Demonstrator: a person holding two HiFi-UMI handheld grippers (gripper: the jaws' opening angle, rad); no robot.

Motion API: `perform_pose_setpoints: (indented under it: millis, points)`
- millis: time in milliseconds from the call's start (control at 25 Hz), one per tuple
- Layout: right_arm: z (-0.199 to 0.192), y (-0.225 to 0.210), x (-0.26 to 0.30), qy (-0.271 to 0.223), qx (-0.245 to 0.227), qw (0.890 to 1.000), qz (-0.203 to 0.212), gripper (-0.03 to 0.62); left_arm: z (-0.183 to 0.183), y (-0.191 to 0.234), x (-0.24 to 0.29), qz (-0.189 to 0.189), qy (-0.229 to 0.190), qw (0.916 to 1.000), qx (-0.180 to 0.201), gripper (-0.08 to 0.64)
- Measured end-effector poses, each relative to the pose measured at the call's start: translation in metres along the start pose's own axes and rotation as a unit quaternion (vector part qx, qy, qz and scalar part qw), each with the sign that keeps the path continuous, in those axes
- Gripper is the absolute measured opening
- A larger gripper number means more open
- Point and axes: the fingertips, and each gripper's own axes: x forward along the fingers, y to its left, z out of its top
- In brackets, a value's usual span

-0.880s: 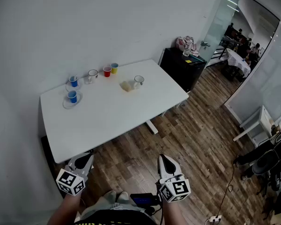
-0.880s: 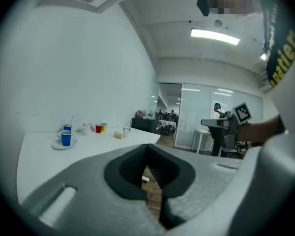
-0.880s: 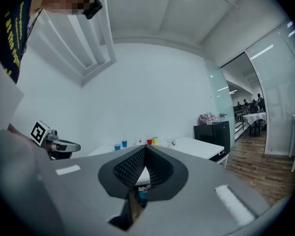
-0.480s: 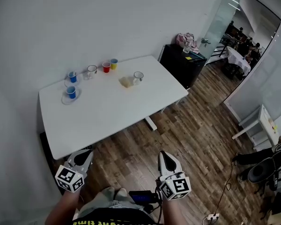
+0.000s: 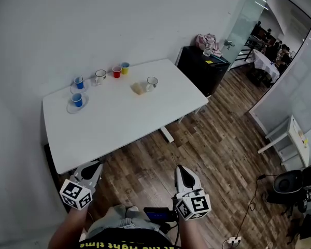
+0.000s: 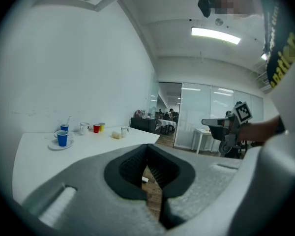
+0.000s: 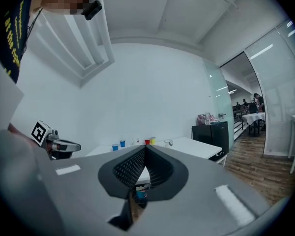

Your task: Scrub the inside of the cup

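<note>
Blue cups on saucers, white mug beside tan sponge

left grey plastic tongs: jaws pressed together, empty, aimed forward and slightly down.
right grey plastic tongs: jaws pressed together, empty, near level.
forearms: low, side by side, apart.

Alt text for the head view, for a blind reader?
A person stands back from a white table, holding the left tongs and right tongs shut and empty above wood flooring. Far across it stand two blue cups, two white mugs, a red cup, a yellow cup and a yellowish pad.
</note>
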Motion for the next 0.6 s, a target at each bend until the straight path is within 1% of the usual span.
perform_pose_setpoints:
  millis: [80,200,400,600]
  points:
    - [0.002,-0.005,0.002,0.001,-0.007,1.0,0.004,0.006,0.001,0.0,0.006,0.003,-0.001,1.0,0.001,0.002]
    - [0.003,-0.015,0.004,-0.003,-0.004,1.0,0.012,0.006,0.003,-0.001,0.017,0.008,-0.004,1.0,0.002,0.002]
    - [0.006,-0.036,0.003,-0.014,-0.003,1.0,0.018,0.006,0.011,-0.017,0.035,0.007,-0.017,0.9996,0.021,0.002]
    - [0.007,-0.05,-0.001,-0.017,0.0,1.0,0.02,0.006,0.016,-0.028,0.047,0.007,-0.024,0.9995,0.02,0.002]
